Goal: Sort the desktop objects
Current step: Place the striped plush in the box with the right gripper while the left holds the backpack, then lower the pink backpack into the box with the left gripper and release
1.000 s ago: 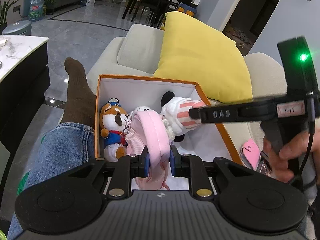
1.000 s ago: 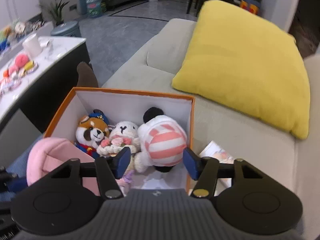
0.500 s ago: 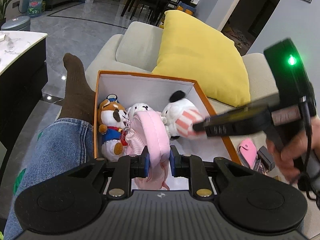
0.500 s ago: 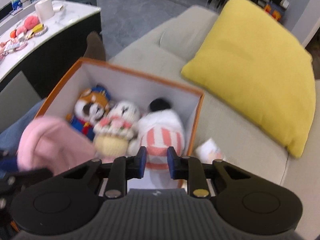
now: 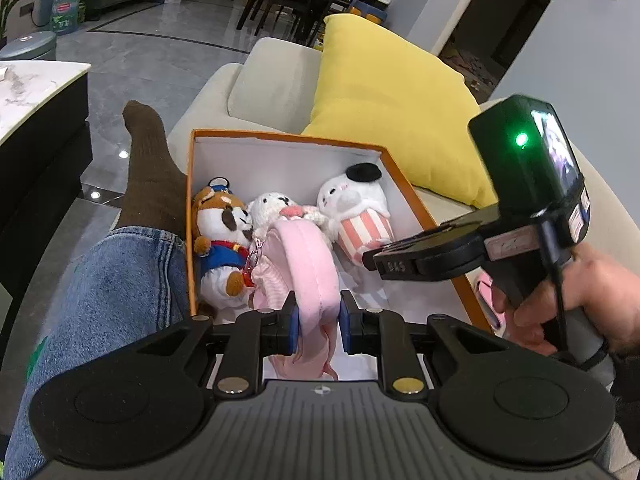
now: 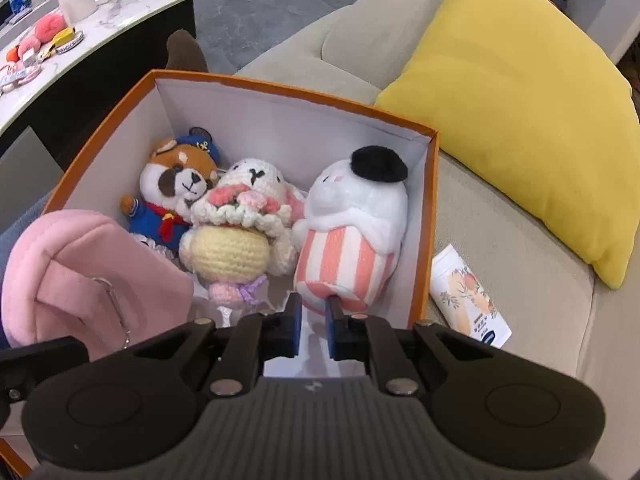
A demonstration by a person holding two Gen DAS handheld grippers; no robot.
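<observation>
Three soft toys sat in a row at the back of the orange box [image 6: 424, 216] in the middle of the frame: a fox [image 6: 176, 188] on the left, a bunny [image 6: 240, 220] in the middle, a striped toy [image 6: 352, 236] on the right; the left gripper [image 5: 316, 322] squeezed a pink pouch [image 5: 306, 264] over the near end of the box; the right gripper [image 6: 310, 322] was pinched nearly closed with nothing in it, just in front of the striped toy; a yellow pillow [image 6: 516, 92] lay on the sofa [image 6: 504, 264] at the upper right.
</observation>
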